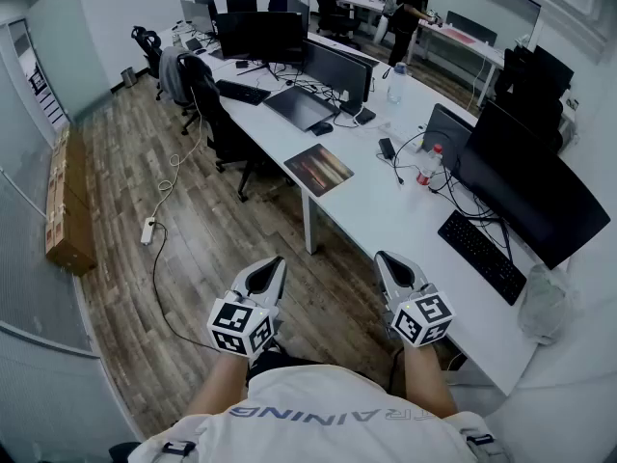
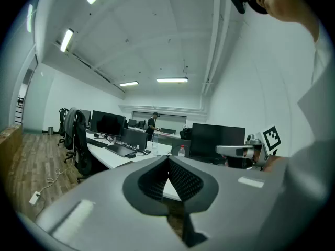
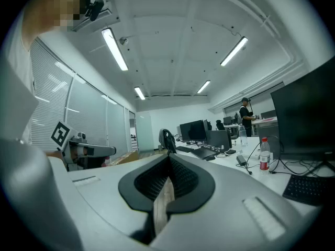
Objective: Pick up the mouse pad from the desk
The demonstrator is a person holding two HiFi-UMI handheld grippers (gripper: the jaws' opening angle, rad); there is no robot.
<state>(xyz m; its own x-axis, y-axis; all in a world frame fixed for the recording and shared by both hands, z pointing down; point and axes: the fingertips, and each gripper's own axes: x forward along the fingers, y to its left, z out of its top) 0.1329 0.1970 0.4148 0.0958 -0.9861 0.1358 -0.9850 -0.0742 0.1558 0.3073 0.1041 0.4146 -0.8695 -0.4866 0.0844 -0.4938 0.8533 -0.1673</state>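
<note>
The mouse pad (image 1: 319, 169), a dark rectangle with a brownish picture, lies flat near the front edge of the long white desk (image 1: 376, 220), well ahead of both grippers. My left gripper (image 1: 273, 264) is held close to my body over the wooden floor, shut, with nothing between its jaws (image 2: 168, 161). My right gripper (image 1: 385, 258) hangs beside it at the desk's near edge, also shut and empty (image 3: 168, 159). Both point roughly level toward the desk. Each gripper shows in the other's view, the right one (image 2: 236, 150) and the left one (image 3: 97, 150).
On the desk stand black monitors (image 1: 525, 186), a keyboard (image 1: 481, 256), a red-capped bottle (image 1: 425, 168), cables and a laptop mat (image 1: 302, 105). An office chair (image 1: 207, 99) is at the desk's left side. A power strip (image 1: 148, 231) lies on the floor, cardboard boxes (image 1: 67, 210) by the left wall. A person (image 1: 407, 13) stands far back.
</note>
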